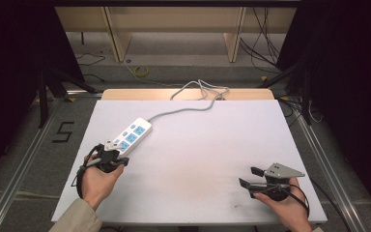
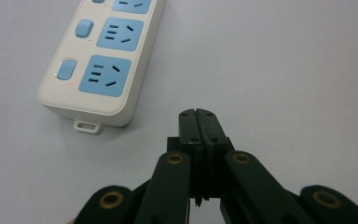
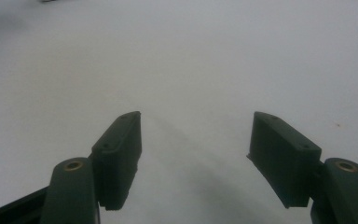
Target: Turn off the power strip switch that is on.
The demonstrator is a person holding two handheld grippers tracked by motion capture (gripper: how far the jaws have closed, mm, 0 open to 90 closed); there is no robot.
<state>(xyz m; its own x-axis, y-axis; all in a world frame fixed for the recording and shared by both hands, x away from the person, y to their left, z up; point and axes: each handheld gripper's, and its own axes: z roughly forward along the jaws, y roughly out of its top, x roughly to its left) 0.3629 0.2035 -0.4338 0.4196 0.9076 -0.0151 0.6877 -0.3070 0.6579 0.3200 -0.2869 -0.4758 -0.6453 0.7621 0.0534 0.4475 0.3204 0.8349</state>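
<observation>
I have the left tool (image 2: 196, 112) with its black jaws pressed flat together and nothing between them, hovering just short of the near end of the white plastic power strip with blue sockets and blue rocker switches (image 2: 103, 65). In the high view that strip (image 1: 133, 134) lies on the left half of the white desk (image 1: 203, 159), its long axis running from near-left to far-right, with the grey cord (image 1: 183, 110) leaving its far end toward the back edge. From the left tool's own camera the strip sits ahead and to the left, close but apart; the nearest switch (image 2: 66, 69) is the closest target, so I judge a short push forward and left would reach it. The right tool (image 1: 251, 177), jaws spread wide and empty, rests well apart at the near right, so my left hand (image 1: 98, 180) is plainly the nearer one.
</observation>
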